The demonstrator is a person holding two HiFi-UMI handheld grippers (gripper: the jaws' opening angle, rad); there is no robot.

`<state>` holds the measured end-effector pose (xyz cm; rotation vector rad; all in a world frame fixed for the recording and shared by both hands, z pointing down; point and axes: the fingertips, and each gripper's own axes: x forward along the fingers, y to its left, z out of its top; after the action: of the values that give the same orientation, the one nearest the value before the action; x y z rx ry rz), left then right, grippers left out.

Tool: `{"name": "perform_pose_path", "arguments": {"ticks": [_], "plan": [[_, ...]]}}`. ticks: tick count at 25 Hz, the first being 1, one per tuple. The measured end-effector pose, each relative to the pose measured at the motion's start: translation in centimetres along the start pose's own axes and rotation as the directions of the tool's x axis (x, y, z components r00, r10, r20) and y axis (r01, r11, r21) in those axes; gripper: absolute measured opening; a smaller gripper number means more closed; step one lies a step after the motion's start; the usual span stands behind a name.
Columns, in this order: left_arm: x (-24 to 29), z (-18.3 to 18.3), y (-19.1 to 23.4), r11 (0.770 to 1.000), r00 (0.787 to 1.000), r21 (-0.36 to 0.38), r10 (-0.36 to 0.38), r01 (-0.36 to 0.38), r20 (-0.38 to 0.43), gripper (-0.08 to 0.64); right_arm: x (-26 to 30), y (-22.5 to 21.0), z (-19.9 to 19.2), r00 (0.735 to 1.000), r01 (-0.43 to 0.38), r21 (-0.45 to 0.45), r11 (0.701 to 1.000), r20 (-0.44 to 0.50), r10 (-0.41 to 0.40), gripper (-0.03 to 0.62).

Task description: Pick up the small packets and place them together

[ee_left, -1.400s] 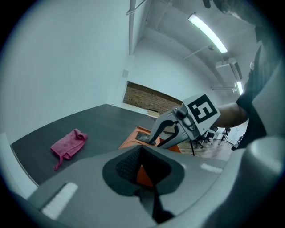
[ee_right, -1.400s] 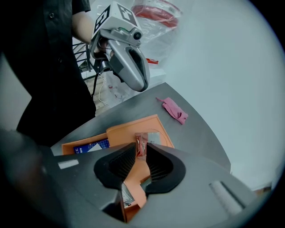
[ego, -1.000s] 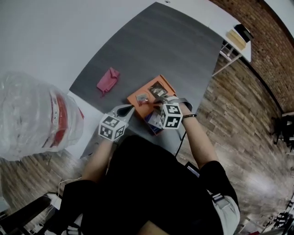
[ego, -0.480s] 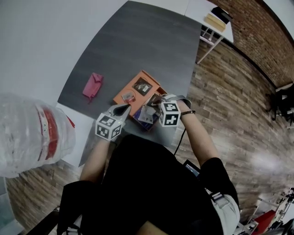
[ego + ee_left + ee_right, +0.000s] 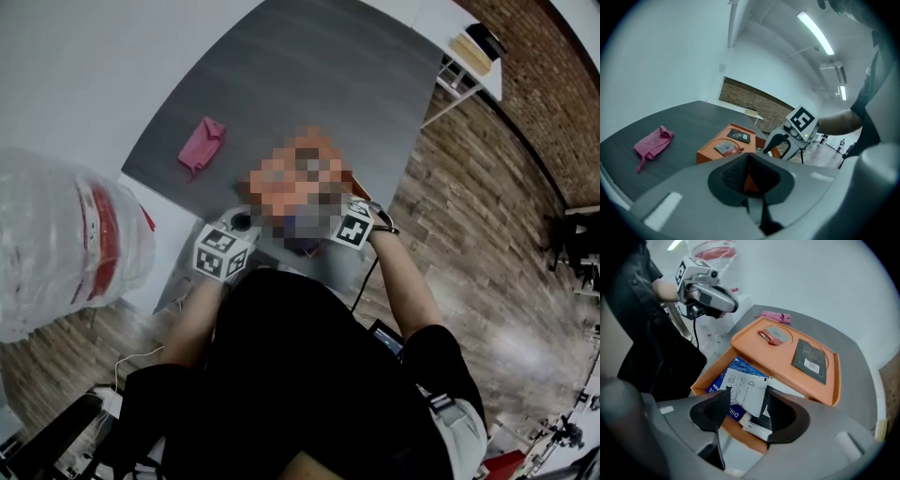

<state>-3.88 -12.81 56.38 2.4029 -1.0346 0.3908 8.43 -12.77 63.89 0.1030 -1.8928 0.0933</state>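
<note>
Right hand-held gripper (image 5: 745,397) points steeply down over the open orange box (image 5: 704,379) at the near edge of the grey counter (image 5: 319,84). Its jaws have just been opening and stand wide apart. A white printed packet (image 5: 740,383) lies between them in the box; the pads do not press on it. The white packet rests on top of a blue packet (image 5: 718,383). Another white-and-dark packet (image 5: 757,425) sits just beside it, lower in the same compartment.

The orange lid (image 5: 759,352) covers the far part of the box. On the lid: a small grey-and-red packet (image 5: 776,335) and a dark packet with a barcode label (image 5: 811,359), apart from each other.

Left hand-held gripper (image 5: 749,177) is off to the left of the box, jaws together, gripping nothing. A thin sliver of orange shows in the slit; can't tell what it is.

A pink cloth (image 5: 202,143) lies crumpled on the counter, well apart from the box, to the left. A clear plastic bag with red print (image 5: 66,244) sits at far left, off the counter. In the head view the box area is covered by a mosaic patch.
</note>
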Motion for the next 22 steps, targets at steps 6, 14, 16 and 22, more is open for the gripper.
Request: {"name": "perform_pose_path", "arguments": {"ticks": [6,14,16,22], "plan": [[-0.2,-0.9,-0.1,0.999,1.000,-0.034,-0.002,0.001,-0.010,0.000,2.6,-0.9,-2.1,0.999,0.017,0.211,0.977,-0.038,-0.010,0.321],[-0.6,-1.4,0.4,0.998,1.000,-0.067,0.006,-0.007,-0.021,0.000,2.7,-2.3,-2.1,0.999,-0.017,0.387,0.922,-0.030,0.031,0.334],[-0.7,-1.6,0.5,0.997,1.000,-0.073,0.009,-0.010,-0.026,0.000,2.8,-2.2,-2.3,0.997,-0.024,0.387,0.922,-0.055,0.049,0.333],[-0.6,-2.1,0.8,0.996,0.999,-0.083,0.010,-0.014,-0.039,0.000,2.2,-1.7,-1.9,0.994,-0.097,0.386,0.917,-0.011,0.110,0.209]]}}
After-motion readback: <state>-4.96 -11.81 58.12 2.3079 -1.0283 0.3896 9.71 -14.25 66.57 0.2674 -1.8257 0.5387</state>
